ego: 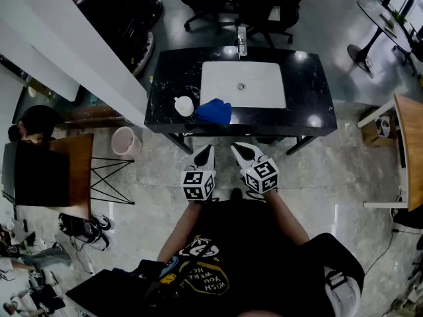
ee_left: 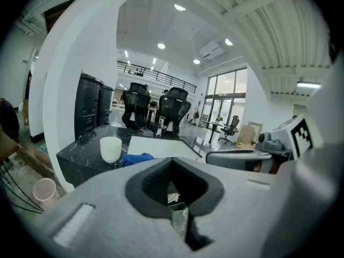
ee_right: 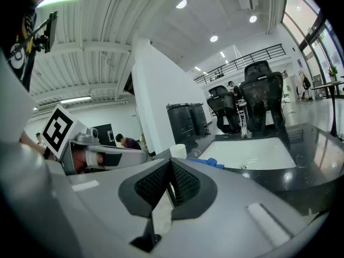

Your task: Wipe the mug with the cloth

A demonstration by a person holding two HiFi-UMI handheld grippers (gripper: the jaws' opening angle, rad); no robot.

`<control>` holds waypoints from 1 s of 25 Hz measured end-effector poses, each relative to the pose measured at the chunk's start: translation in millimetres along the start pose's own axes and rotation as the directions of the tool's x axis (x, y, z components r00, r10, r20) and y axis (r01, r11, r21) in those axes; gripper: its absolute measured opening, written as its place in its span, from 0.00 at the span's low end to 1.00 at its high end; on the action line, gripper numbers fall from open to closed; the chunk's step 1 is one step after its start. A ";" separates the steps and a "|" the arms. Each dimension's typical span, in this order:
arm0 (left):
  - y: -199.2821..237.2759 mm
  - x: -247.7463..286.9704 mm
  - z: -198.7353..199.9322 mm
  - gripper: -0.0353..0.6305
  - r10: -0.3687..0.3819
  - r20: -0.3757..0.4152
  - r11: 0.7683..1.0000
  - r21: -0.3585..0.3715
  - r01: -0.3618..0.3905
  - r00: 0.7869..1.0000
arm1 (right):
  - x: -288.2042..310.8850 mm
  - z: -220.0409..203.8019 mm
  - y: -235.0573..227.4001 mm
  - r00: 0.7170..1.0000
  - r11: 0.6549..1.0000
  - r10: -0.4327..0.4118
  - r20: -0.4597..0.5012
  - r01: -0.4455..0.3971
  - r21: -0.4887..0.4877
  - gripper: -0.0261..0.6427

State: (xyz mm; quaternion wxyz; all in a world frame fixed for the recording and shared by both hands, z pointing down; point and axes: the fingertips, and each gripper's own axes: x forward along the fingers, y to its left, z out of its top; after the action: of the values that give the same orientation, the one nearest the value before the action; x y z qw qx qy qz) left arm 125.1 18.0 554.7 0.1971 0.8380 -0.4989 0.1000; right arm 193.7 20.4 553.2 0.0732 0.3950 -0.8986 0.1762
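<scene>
A white mug [ego: 184, 105] stands upright on the black marble counter [ego: 310, 91], near its front left edge. A crumpled blue cloth [ego: 214, 111] lies right beside it, at the sink's front corner. Both show again in the left gripper view, mug [ee_left: 110, 149] and cloth [ee_left: 137, 158], and in the right gripper view, mug [ee_right: 178, 151] and cloth [ee_right: 207, 162]. My left gripper [ego: 206, 149] and right gripper [ego: 238, 148] hang side by side in front of the counter, short of its edge, pointing at it. Each is shut with nothing held.
A white sink basin [ego: 242, 84] with a faucet [ego: 242, 40] fills the counter's middle. Office chairs [ego: 264, 5] stand behind it. A white pillar [ego: 73, 38] runs along the left, with a pink bin [ego: 123, 141] at its foot. A wooden table [ego: 410, 144] sits at the right.
</scene>
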 end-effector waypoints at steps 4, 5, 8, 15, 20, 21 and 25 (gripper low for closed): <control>2.0 -2.0 -1.3 0.06 0.002 0.001 1.000 -0.005 -0.002 1.000 | 0.8 -1.8 1.9 1.000 1.000 0.001 -0.002 -0.001 -0.002 0.04; 2.9 -2.2 -1.0 0.06 0.003 0.001 1.000 -0.007 -0.003 1.000 | 1.5 -1.9 2.1 1.000 1.000 0.001 -0.003 -0.001 -0.002 0.04; 5.9 -1.3 0.9 0.06 0.006 0.001 1.000 -0.009 -0.006 1.000 | 4.2 -0.5 2.5 1.000 1.000 0.005 -0.005 -0.005 -0.005 0.04; 10.0 2.2 -3.9 0.06 0.020 -0.011 1.000 -0.024 -0.020 1.000 | 6.6 -9.1 -4.2 0.999 1.000 -0.007 -0.036 0.007 -0.013 0.04; 25.0 -4.8 -19.2 0.06 0.060 -0.048 0.997 -0.054 -0.063 0.997 | 13.5 -32.1 -5.6 0.997 0.999 0.016 -0.081 -0.012 0.045 0.04; 30.4 -5.9 -21.3 0.06 0.067 -0.058 0.996 -0.055 -0.070 0.996 | 16.9 -35.1 -5.2 0.996 0.998 0.022 -0.088 -0.017 0.054 0.04; 63.8 0.7 -21.3 0.06 0.092 -0.092 0.993 -0.068 -0.099 0.992 | 43.7 -44.6 -14.9 0.990 0.997 0.029 -0.135 -0.019 0.080 0.05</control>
State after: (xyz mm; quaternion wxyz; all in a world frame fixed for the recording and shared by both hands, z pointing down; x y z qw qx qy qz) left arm 70.1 -0.4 588.8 0.2443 0.8002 -0.5325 0.1280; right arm 174.7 -2.1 610.2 0.1165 0.3739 -0.8886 0.2388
